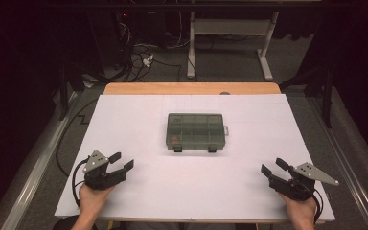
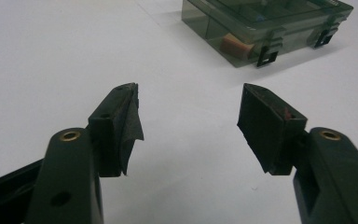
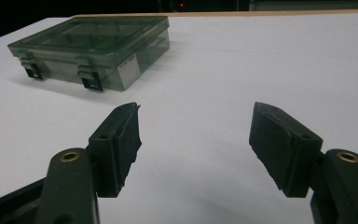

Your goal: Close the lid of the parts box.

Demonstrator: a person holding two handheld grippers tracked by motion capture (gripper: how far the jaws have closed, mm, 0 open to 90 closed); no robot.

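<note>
While both hands sit low at the near corners of the white table (image 1: 139, 201), the high view has the left gripper (image 1: 122, 161) and right gripper (image 1: 274, 166) spread wide, empty, angled inward at the smoky compartment box (image 1: 195, 131) lying closed mid-table, well apart from either. My call: approach level and meet the two black latches (image 1: 178, 149) squarely. Left gripper view now: jaws apart, nothing between them, box (image 2: 265, 25) up and to the right, an orange piece (image 2: 235, 45) inside its near corner. Right gripper view: jaws apart again, box (image 3: 93, 44) off upper left, latches facing us.
</note>
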